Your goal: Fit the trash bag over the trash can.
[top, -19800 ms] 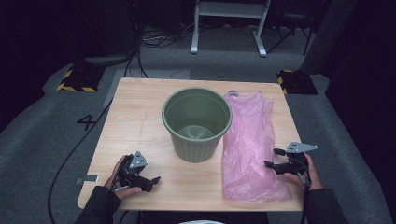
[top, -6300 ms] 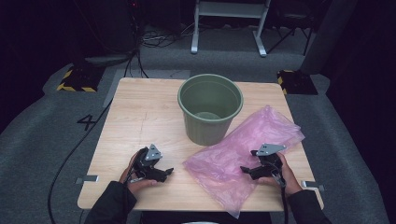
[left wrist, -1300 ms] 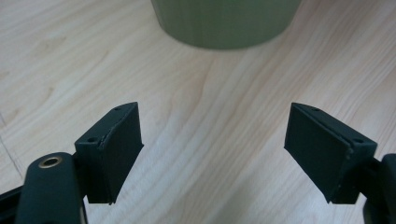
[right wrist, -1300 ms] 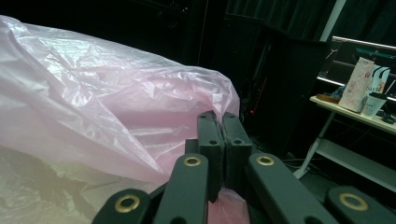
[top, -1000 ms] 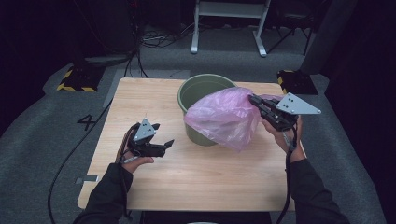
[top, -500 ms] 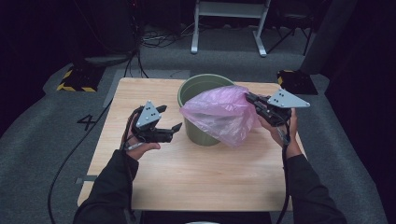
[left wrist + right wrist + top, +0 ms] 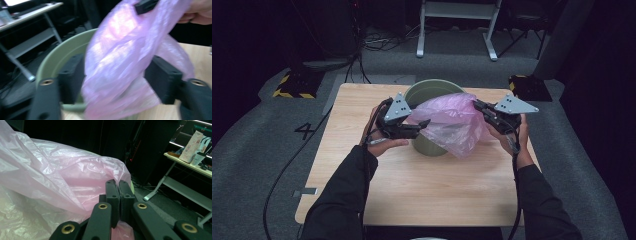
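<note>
High view: the thin pink plastic bag hangs over the round green plastic bucket on the wooden bench.

Left gripper view: the left gripper has just been closing, jaws partly open around the bag.

Right gripper view: the right gripper is clamped on the bag's edge.

Light wooden bench with one green bucket on it

The bench is a rectangular top of pale wood grain, standing on grey carpeted floor. Directly on it, toward the far edge and near the middle, stands an upright olive-green bucket. The near half of the top is bare wood; a sleeved forearm reaches over its left near part.
</note>
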